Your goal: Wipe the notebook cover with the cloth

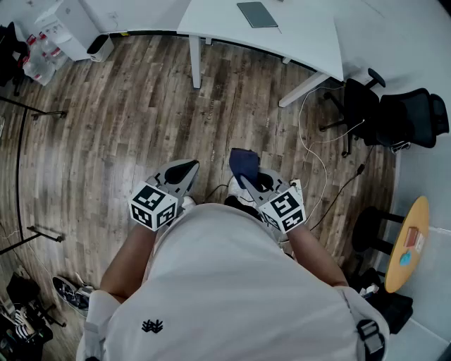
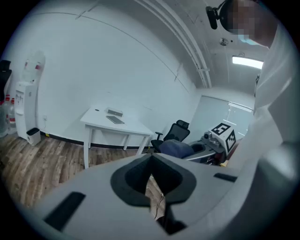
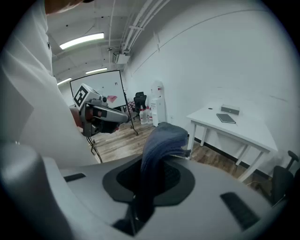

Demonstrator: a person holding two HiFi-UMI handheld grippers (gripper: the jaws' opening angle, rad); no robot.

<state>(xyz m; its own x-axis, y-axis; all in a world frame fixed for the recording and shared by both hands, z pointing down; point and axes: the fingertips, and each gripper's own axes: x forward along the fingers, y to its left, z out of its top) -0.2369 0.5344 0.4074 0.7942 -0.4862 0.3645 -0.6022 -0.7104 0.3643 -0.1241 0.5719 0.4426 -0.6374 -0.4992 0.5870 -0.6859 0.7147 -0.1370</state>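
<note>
Well short of the table (image 1: pixel 310 39) where the notebook (image 1: pixel 257 14) lies, right gripper (image 1: pixel 246 180) clamps the cloth (image 1: pixel 243 161) ready for wiping; left gripper (image 1: pixel 184 170), jaws together on nothing, seemingly spare for steadying.

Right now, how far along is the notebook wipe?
Done: the cloth is picked up, pinched in the right gripper. In hand: the approach; the person stands on the wood floor, well short of the white table. Left: reaching the notebook lying on that table and wiping its cover. The left gripper is shut and empty.
</note>
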